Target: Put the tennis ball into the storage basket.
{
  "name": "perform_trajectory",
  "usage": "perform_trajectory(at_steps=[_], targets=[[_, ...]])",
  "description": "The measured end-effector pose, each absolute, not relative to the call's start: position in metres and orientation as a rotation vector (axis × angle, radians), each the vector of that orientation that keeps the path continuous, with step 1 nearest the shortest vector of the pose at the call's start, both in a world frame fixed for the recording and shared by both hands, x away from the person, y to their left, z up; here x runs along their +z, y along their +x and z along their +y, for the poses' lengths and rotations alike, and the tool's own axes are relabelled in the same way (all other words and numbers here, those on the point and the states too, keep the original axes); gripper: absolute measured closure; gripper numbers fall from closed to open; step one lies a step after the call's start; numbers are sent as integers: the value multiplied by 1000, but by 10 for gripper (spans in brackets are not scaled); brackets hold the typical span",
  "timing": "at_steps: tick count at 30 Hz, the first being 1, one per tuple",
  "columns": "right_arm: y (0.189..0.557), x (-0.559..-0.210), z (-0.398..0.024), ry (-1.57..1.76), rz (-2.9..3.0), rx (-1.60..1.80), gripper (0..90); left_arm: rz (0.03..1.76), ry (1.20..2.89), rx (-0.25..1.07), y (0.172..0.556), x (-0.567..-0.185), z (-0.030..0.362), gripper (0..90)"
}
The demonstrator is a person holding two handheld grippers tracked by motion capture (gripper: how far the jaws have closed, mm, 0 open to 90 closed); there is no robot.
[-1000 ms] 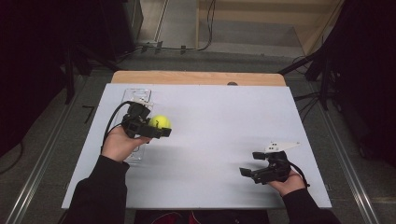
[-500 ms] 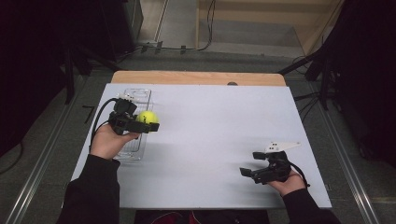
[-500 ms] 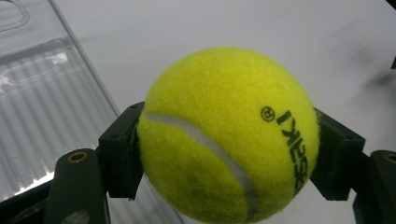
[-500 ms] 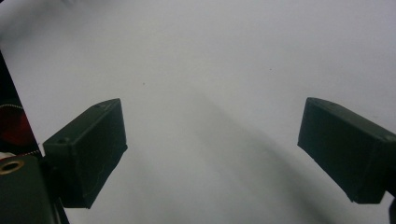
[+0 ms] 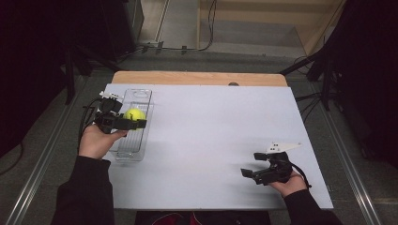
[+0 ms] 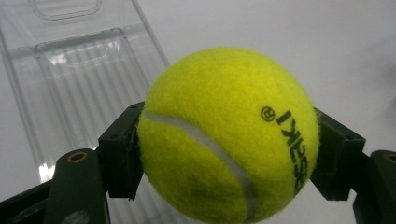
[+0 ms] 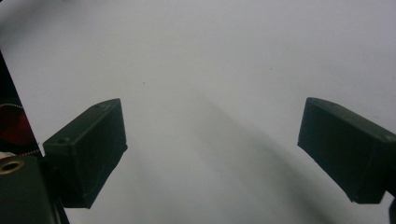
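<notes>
Our left gripper (image 5: 136,123) clamps the tennis ball (image 5: 133,114) level over the clear tray (image 5: 141,96) at far left; our right gripper (image 5: 251,174) rests wide open, empty, near right

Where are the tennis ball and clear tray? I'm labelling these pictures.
tennis ball (image 6: 224,135): left gripper view, middle of its yellow felt.
clear tray (image 5: 137,96): high view, bare floor near its far end.

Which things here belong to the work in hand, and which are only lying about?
Belong to the work:
- tennis ball, clamped in the left gripper
- clear plastic tray, under the ball at the table's left side

Only lying about:
- right gripper, open, holding nothing, low over the white table
- small dark thing at the table's far edge, too small to identify
</notes>
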State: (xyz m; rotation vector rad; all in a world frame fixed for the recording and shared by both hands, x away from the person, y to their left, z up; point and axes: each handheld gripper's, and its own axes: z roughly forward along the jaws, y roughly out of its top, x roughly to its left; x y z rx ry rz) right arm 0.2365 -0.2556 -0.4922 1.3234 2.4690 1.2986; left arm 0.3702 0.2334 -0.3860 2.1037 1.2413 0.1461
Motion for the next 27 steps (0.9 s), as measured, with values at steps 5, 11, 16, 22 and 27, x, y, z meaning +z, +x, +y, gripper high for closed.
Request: perform_trajectory(at_steps=[5, 11, 16, 22, 27], targets=[[236, -492, -256, 1327, 2471, 1298, 61, 1269, 2093, 165, 372, -387, 240, 261], [237, -492, -256, 1328, 2471, 1299, 61, 1290, 2086, 173, 374, -393, 242, 260], [237, -492, -256, 1327, 2471, 1300, 61, 1315, 2092, 170, 378, -401, 243, 259], [237, -492, -256, 1326, 2472, 1300, 61, 1340, 2098, 176, 381, -410, 245, 258], [237, -492, -255, 1325, 2473, 1300, 61, 1368, 2097, 173, 382, -416, 247, 257]])
